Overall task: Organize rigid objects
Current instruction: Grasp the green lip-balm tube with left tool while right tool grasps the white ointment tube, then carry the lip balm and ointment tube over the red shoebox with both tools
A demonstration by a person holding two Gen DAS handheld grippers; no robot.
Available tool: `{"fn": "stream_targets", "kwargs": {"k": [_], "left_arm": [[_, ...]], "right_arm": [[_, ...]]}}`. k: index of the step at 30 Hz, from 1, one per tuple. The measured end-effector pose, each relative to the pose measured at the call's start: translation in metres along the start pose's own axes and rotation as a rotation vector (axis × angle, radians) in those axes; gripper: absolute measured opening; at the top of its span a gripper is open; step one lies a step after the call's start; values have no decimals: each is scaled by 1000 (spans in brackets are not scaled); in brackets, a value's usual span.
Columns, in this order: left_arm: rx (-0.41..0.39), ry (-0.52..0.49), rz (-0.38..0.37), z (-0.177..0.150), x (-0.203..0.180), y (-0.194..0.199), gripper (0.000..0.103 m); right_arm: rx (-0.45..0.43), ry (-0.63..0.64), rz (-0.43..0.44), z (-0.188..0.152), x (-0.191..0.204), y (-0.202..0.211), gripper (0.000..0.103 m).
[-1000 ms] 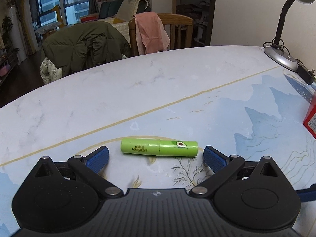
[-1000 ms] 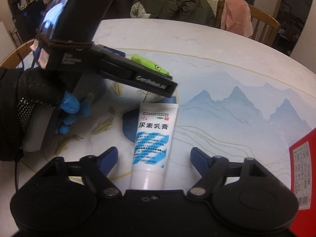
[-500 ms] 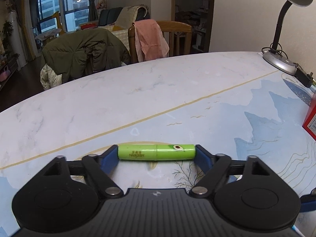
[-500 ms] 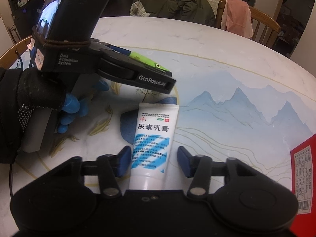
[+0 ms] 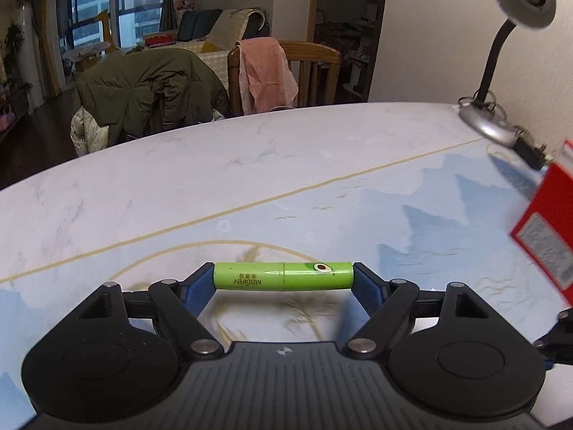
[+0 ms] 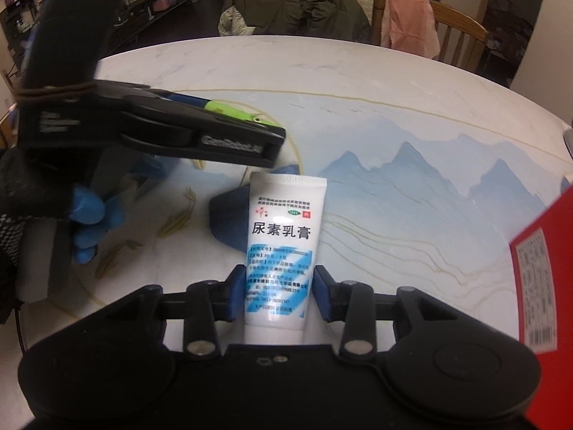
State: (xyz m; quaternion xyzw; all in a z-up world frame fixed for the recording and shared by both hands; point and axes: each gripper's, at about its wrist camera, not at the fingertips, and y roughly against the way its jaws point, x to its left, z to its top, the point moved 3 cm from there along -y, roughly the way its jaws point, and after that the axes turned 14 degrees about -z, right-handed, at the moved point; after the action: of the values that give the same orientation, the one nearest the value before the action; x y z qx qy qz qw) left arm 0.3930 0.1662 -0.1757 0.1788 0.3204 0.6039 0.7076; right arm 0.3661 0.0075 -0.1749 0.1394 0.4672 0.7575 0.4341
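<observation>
Tabletop [image 5: 200,179] runs wide and bare ahead of the left gripper [image 5: 283,281] in the left wrist view, out to a curved far edge with chairs [image 5: 308,68] just beyond it. That gripper's blue pads [image 5: 195,290] press on both ends of a green tube [image 5: 283,276], held crosswise and clear of the painted surface. A red box [image 5: 548,229] crowds the right margin; a lamp [image 5: 501,71] stands in the far right corner by the wall.

From the right wrist view, the right gripper [image 6: 277,295] has just been closing on a white tube [image 6: 283,243], and its pads [image 6: 236,297] now touch the tube's sides low on the body. The left gripper [image 6: 172,132], held in a gloved hand [image 6: 21,208], hangs close at the upper left with the green tube [image 6: 229,111] in it. The red box [image 6: 544,286] fills the right edge. Open table [image 6: 412,114] lies beyond, toward the chairs.
</observation>
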Motion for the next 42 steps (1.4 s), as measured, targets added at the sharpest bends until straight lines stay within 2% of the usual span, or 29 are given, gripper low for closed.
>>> {"fn": "stream_targets", "kwargs": {"k": [16, 27, 35, 42], "left_arm": [[-17, -18, -56, -15, -66, 83, 81], [-27, -90, -74, -17, -129, 130, 81], [-33, -134, -96, -9, -177, 150, 81], [-31, -175, -120, 1, -221, 145, 81]], "right_arm": [[-67, -119, 36, -28, -46, 71, 37], [-106, -211, 67, -49, -88, 121, 37], [-159, -253, 55, -58, -128, 147, 37], [-196, -287, 30, -64, -172, 157, 37]]}}
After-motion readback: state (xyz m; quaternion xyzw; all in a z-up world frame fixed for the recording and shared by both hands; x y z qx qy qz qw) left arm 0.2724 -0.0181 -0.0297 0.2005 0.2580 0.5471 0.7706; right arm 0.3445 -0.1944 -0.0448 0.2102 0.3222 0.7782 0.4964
